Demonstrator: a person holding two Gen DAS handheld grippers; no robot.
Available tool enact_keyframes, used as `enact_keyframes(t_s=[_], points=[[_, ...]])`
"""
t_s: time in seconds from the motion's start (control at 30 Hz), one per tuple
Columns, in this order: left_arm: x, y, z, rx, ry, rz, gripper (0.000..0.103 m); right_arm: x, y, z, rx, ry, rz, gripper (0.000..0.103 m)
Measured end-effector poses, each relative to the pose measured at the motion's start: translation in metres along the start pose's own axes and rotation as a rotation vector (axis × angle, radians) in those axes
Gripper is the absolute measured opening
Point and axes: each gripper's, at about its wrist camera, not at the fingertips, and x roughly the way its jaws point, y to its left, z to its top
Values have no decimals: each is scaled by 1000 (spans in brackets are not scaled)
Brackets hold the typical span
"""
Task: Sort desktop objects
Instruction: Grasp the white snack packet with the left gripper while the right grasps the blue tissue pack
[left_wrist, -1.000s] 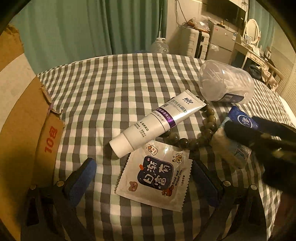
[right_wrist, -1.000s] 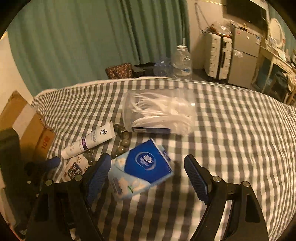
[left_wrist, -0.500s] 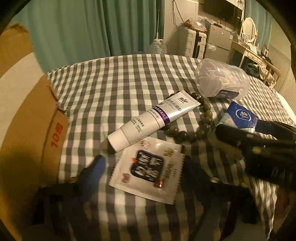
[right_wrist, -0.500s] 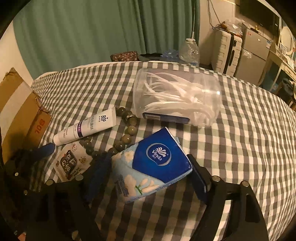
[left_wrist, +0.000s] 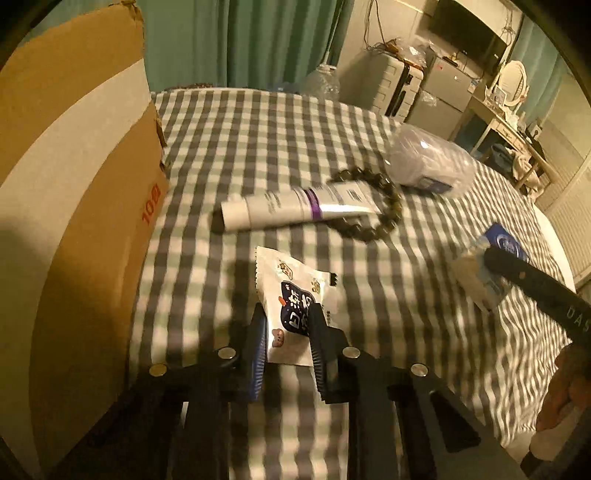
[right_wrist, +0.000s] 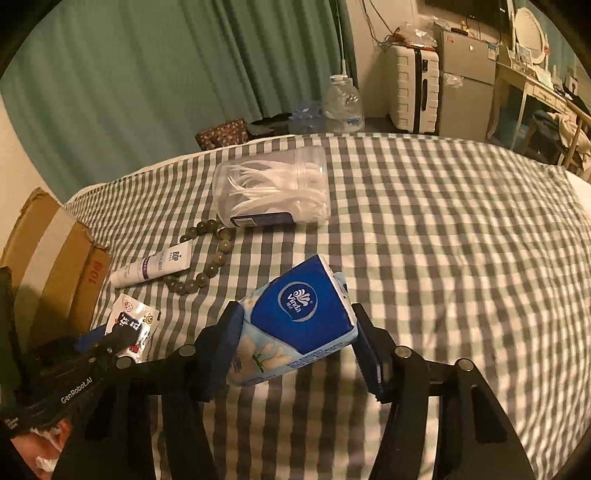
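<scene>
Two grips are closing together: left gripper (left_wrist: 286, 328) on the snack sachet (left_wrist: 295, 299) beside the cardboard box (left_wrist: 74, 206), right gripper (right_wrist: 297, 354) around the tissue pack (right_wrist: 295, 325) mid-bedspread (right_wrist: 443, 240). Squeeze gently before lifting.

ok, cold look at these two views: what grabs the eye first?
The blue tissue pack, tilted off the checked bedspread with the right claw closing on both its sides. Next, the white snack sachet crumpled between the left claw's closing pads, beside the big cardboard box on the left. Beyond them lie a white tube, bead bracelet and clear floss-pick jar.
</scene>
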Motion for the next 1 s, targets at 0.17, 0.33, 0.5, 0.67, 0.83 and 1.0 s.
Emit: enact_keyframes(t_s=[0.17,0.33,0.5,0.67,0.83,1.0], points=[[-16,-19,-15,51,-3,0,21,-22,-6,0,24,-35,27,53],[-7,-34,-14,83,35,16,25,-27,-16,-5,75,-24,42,35],[7,-35,-3,39,19,-10,21,-18,-24,-6,89,-13,59,22],[4,-41,0,38,-15,-10,13,-8,-35,-5,132,-1,98,19],[-10,-45,9,61,-48,1,8,-5,-27,-5,106,12,73,75],[-15,-37,15,59,-51,9,8,-1,-14,-10,30,51,69,82]])
